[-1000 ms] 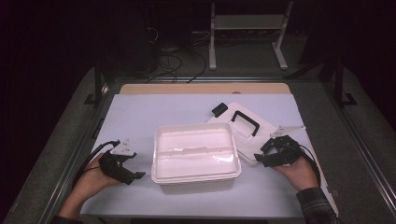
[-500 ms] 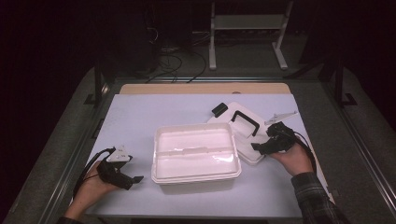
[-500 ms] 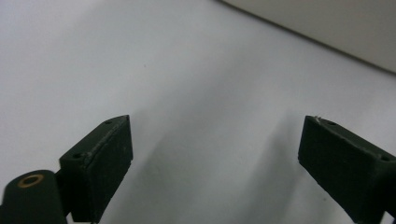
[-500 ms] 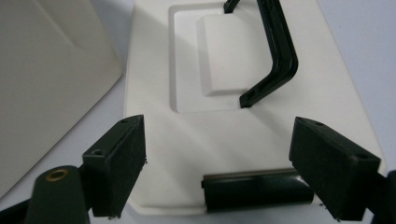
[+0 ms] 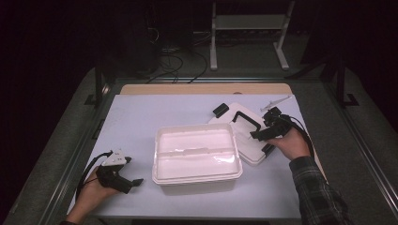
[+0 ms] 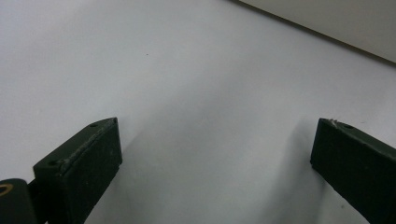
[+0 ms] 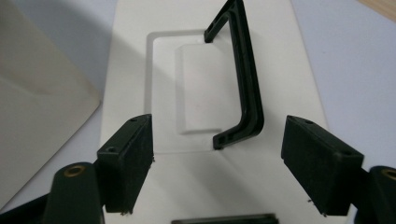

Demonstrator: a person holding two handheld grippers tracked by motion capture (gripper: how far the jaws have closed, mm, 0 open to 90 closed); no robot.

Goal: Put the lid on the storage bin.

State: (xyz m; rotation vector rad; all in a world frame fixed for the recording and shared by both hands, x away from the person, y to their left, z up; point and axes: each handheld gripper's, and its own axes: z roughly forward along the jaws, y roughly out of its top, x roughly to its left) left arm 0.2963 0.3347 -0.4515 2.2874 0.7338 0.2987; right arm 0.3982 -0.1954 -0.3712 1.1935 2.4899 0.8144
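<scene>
The white lid (image 5: 244, 136) with its black handle (image 7: 243, 84) is seen right of centre, beside the open white box (image 5: 197, 154). The right tongs (image 7: 217, 158), spread but just closing, are hovered over it. The left tongs (image 6: 212, 168) are left wide apart, empty, on the bench (image 5: 141, 112), lower left.

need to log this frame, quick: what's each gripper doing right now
Left gripper: open, jaws just opening wider, nothing between them.
Right gripper: open, jaws just closing in, either side of the lid's black handle, not gripping.
</scene>
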